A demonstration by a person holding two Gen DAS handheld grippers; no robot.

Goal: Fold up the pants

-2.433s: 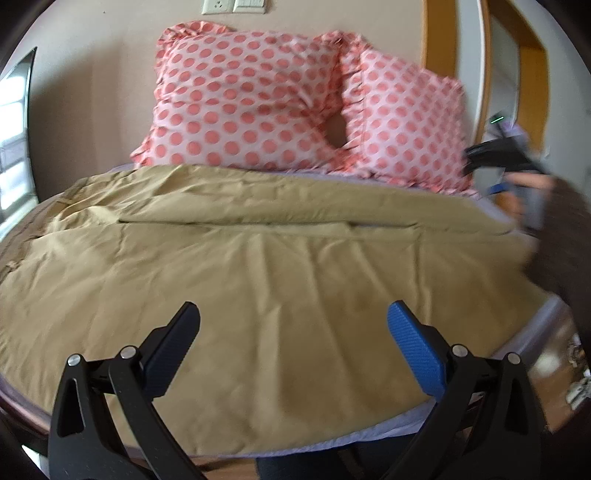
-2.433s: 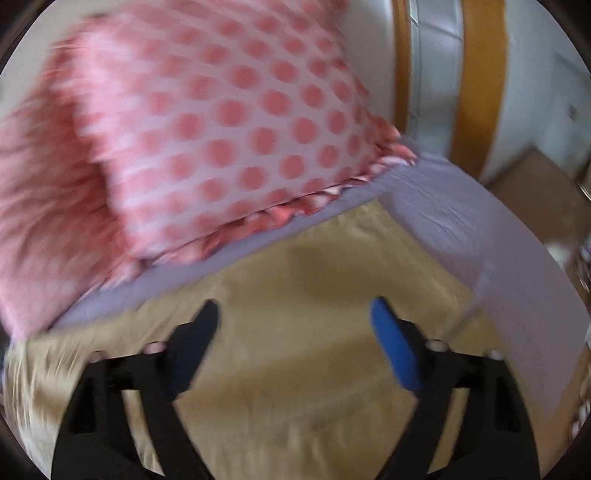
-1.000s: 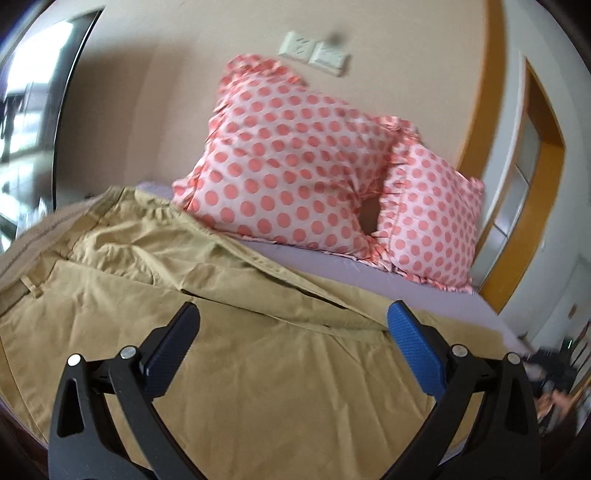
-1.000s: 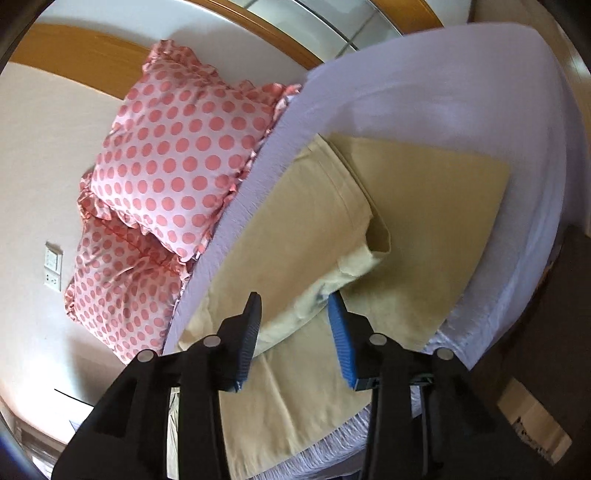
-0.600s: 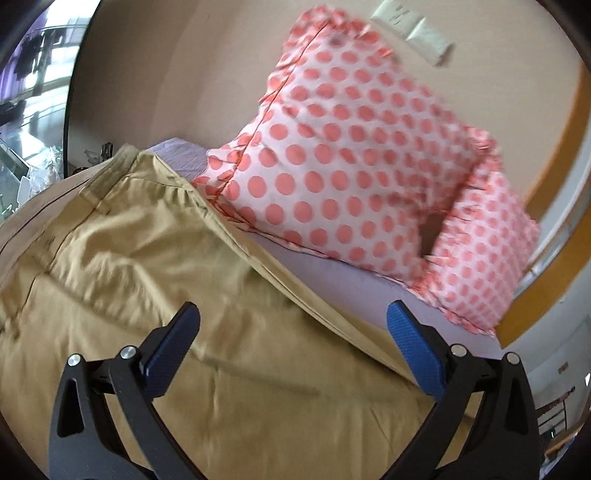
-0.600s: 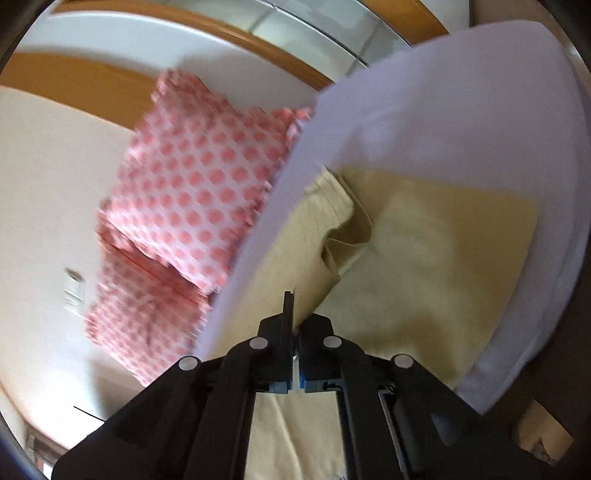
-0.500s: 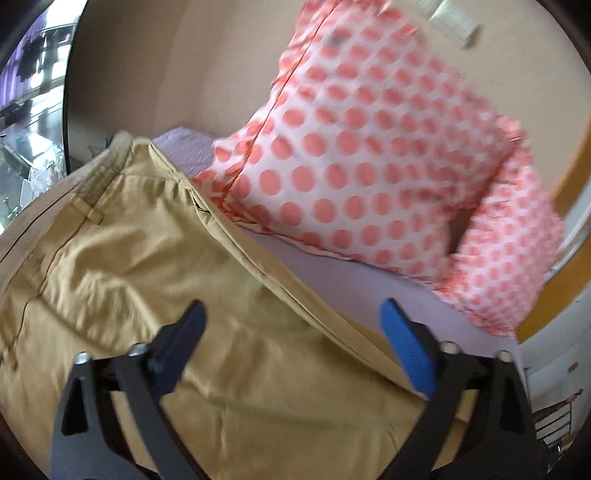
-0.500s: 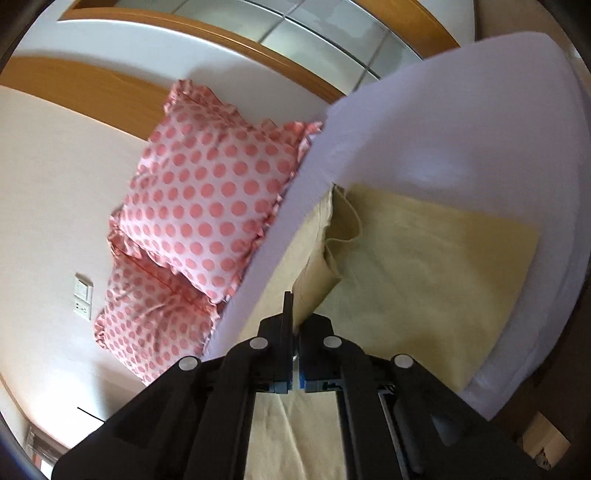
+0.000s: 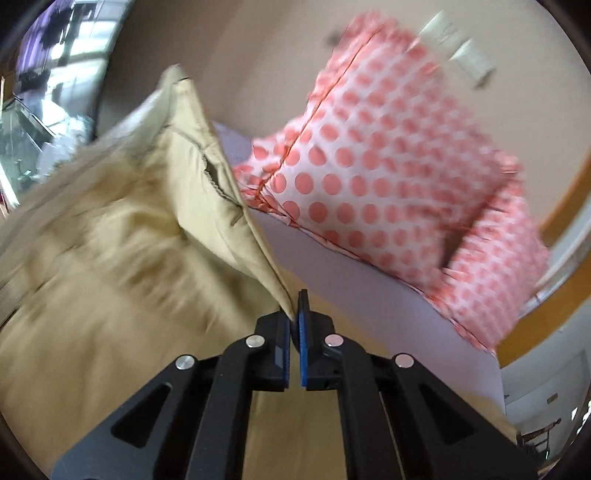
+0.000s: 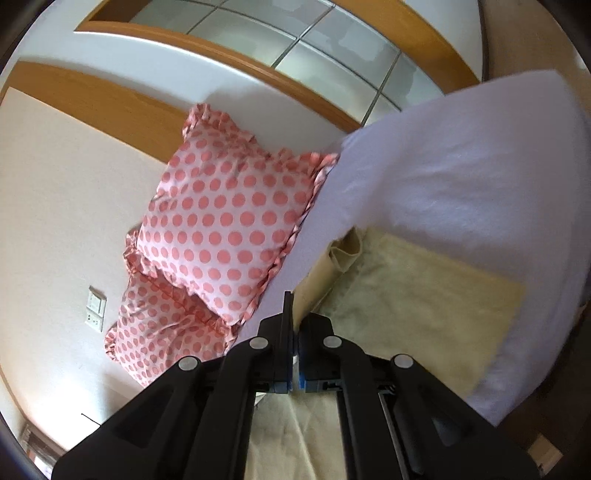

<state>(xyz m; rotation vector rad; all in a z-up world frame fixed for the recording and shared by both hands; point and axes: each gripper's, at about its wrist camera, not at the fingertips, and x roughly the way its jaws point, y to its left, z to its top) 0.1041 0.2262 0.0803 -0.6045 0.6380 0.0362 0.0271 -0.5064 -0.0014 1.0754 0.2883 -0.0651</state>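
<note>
Tan pants (image 9: 110, 236) lie spread on a bed with a lilac sheet. My left gripper (image 9: 294, 314) is shut on the far edge of the pants near the waistband and lifts it, so the cloth rises in a ridge towards the upper left. My right gripper (image 10: 294, 314) is shut on the far edge of a pant leg (image 10: 413, 302) and holds it raised off the sheet; the leg's cuff end (image 10: 345, 251) curls beyond the fingers.
Two pink polka-dot pillows (image 9: 369, 162) lean on the wall at the head of the bed; they also show in the right wrist view (image 10: 225, 229). The lilac sheet (image 10: 461, 166) runs to the bed's edge at the right. A wooden door frame (image 10: 369, 33) stands behind.
My left gripper has closed on the pants' far edge and lifted it. My right gripper stays shut on the leg edge and has raised it a little more.
</note>
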